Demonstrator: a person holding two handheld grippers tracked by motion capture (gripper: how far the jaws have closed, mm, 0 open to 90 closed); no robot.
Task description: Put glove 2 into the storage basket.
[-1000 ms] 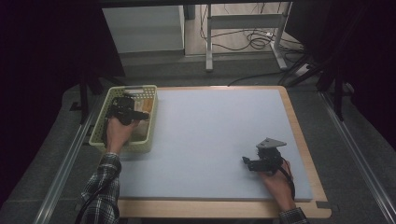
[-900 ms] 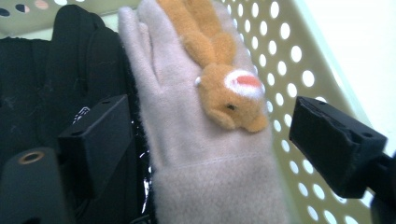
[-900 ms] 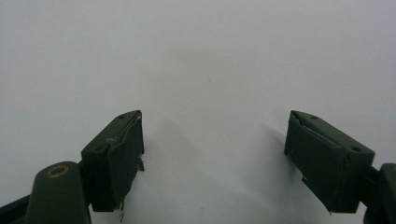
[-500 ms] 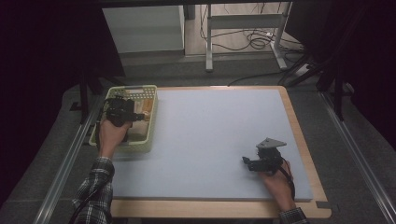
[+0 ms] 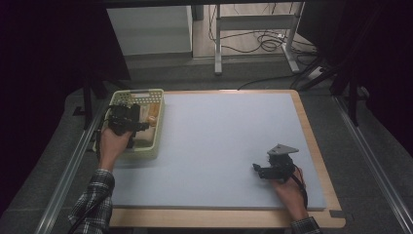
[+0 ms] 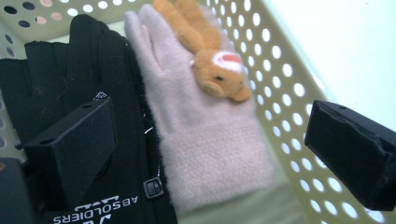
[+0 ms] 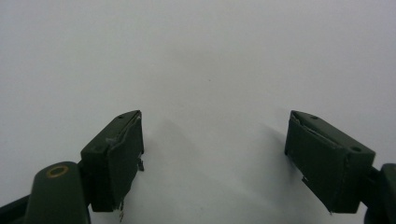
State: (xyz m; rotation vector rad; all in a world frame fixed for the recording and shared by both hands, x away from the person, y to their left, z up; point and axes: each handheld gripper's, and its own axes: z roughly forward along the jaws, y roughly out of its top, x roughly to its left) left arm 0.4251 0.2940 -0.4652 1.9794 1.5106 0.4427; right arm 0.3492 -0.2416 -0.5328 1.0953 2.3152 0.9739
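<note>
A pale yellow-green perforated basket [image 5: 147, 150] stands at the table's left edge. Inside it lie a black glove [image 6: 70, 88] printed with white lettering, a pink fuzzy glove [image 6: 196, 135] and a small orange plush toy [image 6: 205, 56] on top of the pink glove. My left gripper [image 5: 127, 118] hovers over the basket, open, its jaws spread on either side of the pink glove's cuff [image 6: 215, 149]. My right gripper [image 5: 265, 170] rests low over the blue-grey mat at the front right, open, with nothing between its fingers [image 7: 114, 158].
The mat [image 5: 229, 141] covers a wooden-edged table [image 5: 321, 161]. Metal rails run along both sides of the table. Beyond the far edge stand a white cabinet [image 5: 148, 29] and desk legs with cables on the floor.
My left gripper has moved a little farther left and deeper over the basket. The right gripper has stayed where it was.
</note>
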